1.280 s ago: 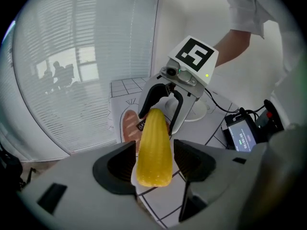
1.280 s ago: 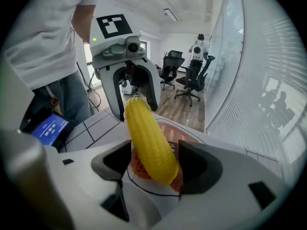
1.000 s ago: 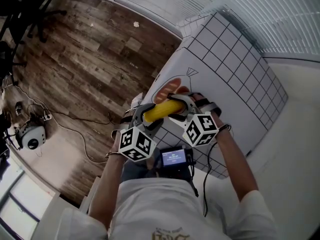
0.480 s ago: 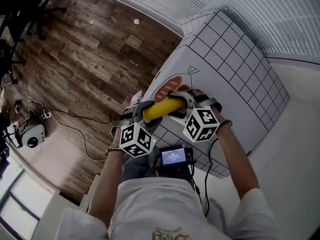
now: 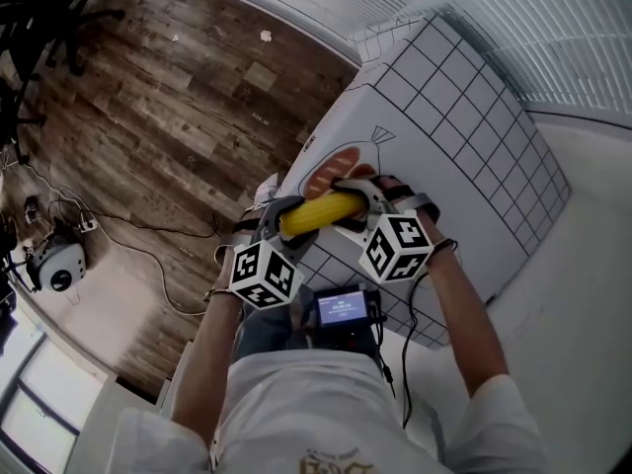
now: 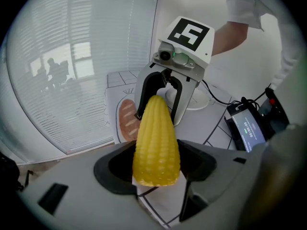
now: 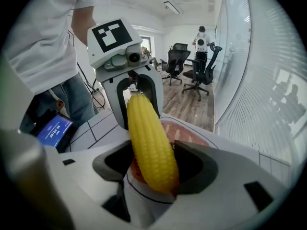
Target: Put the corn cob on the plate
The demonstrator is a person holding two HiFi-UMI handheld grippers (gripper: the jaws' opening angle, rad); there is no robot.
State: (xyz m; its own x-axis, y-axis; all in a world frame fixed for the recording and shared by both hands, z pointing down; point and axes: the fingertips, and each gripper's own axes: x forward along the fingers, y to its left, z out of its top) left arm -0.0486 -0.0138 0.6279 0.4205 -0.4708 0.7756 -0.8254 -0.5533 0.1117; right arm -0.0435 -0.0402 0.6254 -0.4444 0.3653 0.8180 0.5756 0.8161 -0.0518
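Observation:
A yellow corn cob [image 5: 318,212] hangs in the air above the table, bridging both grippers. My left gripper [image 5: 286,223] is shut on its thick cut end [image 6: 156,143], with both jaws against the kernels. My right gripper [image 5: 355,200] is round the other end [image 7: 148,143]. Its jaws have just been closing with the cob between them, and they touch it on both sides. Below the cob, the mat carries a printed bread picture [image 5: 331,173] inside a drawn oval outline. A white round dish-like shape [image 6: 207,102] shows behind the right gripper.
A white mat with a black grid [image 5: 464,126] covers the table, whose left edge drops to a wooden floor [image 5: 148,117]. A small device with a blue screen [image 5: 343,311] lies near the person's body. Office chairs [image 7: 192,73] and a standing person [image 7: 204,37] are far off.
The cob stays bridged between both grippers. The pair sits very slightly higher in the head view; nothing else has visibly moved.

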